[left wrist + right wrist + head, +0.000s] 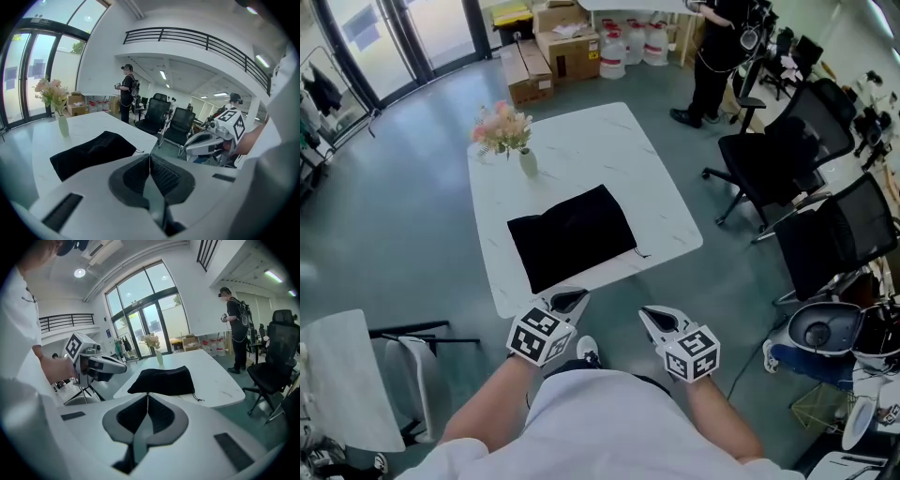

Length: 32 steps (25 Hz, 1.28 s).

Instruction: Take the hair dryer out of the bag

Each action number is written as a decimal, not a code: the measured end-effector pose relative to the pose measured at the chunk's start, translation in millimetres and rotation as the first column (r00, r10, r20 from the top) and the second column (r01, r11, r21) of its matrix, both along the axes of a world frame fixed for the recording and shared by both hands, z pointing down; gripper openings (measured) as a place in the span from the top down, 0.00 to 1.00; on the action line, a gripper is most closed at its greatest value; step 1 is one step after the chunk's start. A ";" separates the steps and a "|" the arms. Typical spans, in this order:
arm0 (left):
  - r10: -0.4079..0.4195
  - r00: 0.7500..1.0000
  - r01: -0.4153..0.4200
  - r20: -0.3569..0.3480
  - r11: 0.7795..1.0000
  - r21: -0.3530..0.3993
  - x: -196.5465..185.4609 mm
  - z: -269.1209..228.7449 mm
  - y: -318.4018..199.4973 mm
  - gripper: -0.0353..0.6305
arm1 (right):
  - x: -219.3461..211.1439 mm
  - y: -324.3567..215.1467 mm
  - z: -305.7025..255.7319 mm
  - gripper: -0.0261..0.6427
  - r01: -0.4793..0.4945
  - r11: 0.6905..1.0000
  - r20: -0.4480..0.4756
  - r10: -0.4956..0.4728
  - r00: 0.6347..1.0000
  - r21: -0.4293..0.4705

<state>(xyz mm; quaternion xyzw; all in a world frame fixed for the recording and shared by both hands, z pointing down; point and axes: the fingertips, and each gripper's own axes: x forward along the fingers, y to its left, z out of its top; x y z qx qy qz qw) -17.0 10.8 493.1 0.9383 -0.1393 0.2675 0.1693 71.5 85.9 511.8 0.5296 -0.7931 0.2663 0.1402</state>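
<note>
Open grey floor lies on every side of the white surface, which sits slanted in the middle of the head view. Its near edge runs from lower left up towards the right. On the right of the frame, black office chairs stand back from the surface's right edge, with a lane of bare floor between. A standing person and cardboard boxes are in the upper part of the frame, well apart from the far edge.

The black bag lies flat on the near half of the surface, and its lower left corner comes close to the near edge. There is bare top on both sides of it and a wide clear stretch beyond it. You can't see the hair dryer anywhere. The bag's mouth isn't spread, so nothing inside it shows.

Your left tool is just below the near edge, almost under the bag's lower corner. Your right tool is further right, over the floor and clear of the edge. Both are clenched, with the pads together and nothing between them. Each one's own view looks straight across at the bag.

The vase of flowers stands near the surface's upper left corner, well apart from the bag. A thin drawstring trails from the bag's right corner towards the right edge.
</note>
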 end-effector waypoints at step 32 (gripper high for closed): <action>-0.422 0.902 0.426 0.091 0.904 -0.028 47.8 37.4 -178.9 0.92 | 75.2 -224.3 31.3 0.94 0.466 0.882 -0.009 -0.468 0.884 -0.073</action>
